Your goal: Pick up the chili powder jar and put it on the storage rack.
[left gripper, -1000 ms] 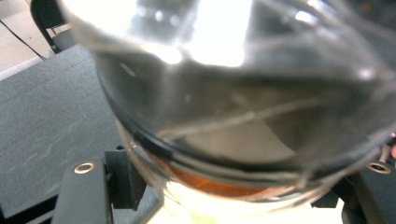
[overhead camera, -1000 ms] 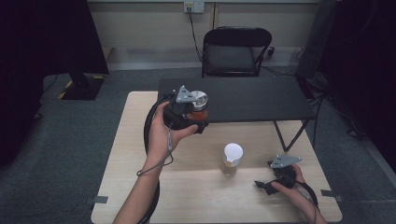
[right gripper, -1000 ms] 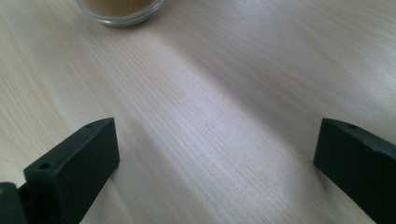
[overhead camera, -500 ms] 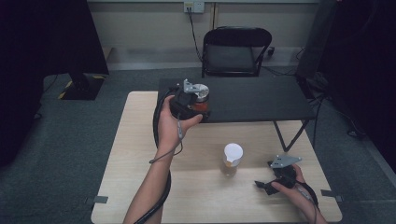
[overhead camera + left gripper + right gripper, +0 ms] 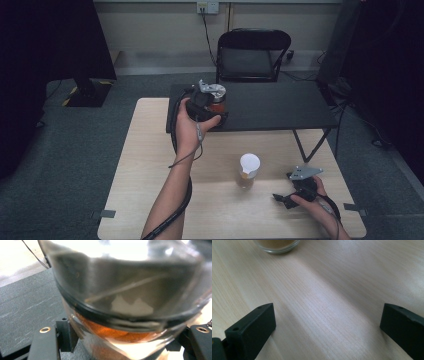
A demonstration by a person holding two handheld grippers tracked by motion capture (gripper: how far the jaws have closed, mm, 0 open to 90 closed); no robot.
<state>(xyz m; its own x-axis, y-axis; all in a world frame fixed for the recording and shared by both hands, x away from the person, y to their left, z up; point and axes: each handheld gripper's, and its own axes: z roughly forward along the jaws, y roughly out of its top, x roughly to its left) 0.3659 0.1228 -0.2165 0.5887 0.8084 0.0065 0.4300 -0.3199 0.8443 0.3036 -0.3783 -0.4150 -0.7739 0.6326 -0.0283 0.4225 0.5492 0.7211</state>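
My left gripper (image 5: pixel 214 106) is shut on a glass jar (image 5: pixel 218 106) with orange-red contents, holding it at the near edge of the black table (image 5: pixel 280 107). In the left gripper view the jar (image 5: pixel 125 302) is close up and blurred, with a dark band round it and a black jaw on either side. Whether it rests on the table I cannot tell. My right gripper (image 5: pixel 280 198) lies low on the wooden table (image 5: pixel 145 160) at the front right, its jaws wide apart around bare wood (image 5: pixel 327 325). A second jar with a white lid (image 5: pixel 248 171) stands just left of it.
The base of the white-lidded jar (image 5: pixel 277 245) shows at the top of the right gripper view. A black chair (image 5: pixel 250 55) stands behind the black table. A cable runs along the left forearm (image 5: pixel 172 200). Grey carpet (image 5: pixel 75 150) surrounds the tables.
My left hand has carried the jar a little farther away and to the right, toward the black table. The right hand and the white-lidded jar have stayed put.
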